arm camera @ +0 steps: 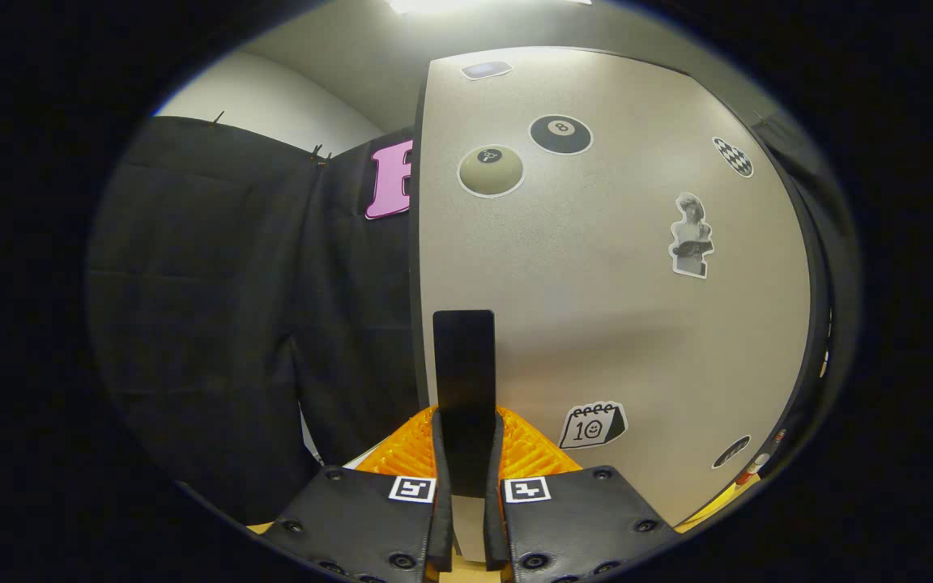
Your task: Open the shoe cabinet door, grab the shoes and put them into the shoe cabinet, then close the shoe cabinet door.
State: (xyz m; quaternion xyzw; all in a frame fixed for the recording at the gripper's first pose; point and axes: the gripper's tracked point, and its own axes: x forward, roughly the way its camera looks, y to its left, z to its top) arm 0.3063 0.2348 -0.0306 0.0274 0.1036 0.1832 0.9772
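One big cabinet door (596, 275) with stickers (592, 426) fills the space beyond our gripper (469, 478). Black cloth wall (256, 324) stands beside it. We see the fingers clenched on the door's dark handle (464, 380).

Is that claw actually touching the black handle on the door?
Touching. In the gripper view the black handle on the cabinet door stands squeezed between both fingers of the claw, no gap showing.

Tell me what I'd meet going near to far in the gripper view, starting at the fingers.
Gripper, its fingers closed on the black door handle → grey cabinet door with stickers → black cloth wall past the door's edge → white ceiling.
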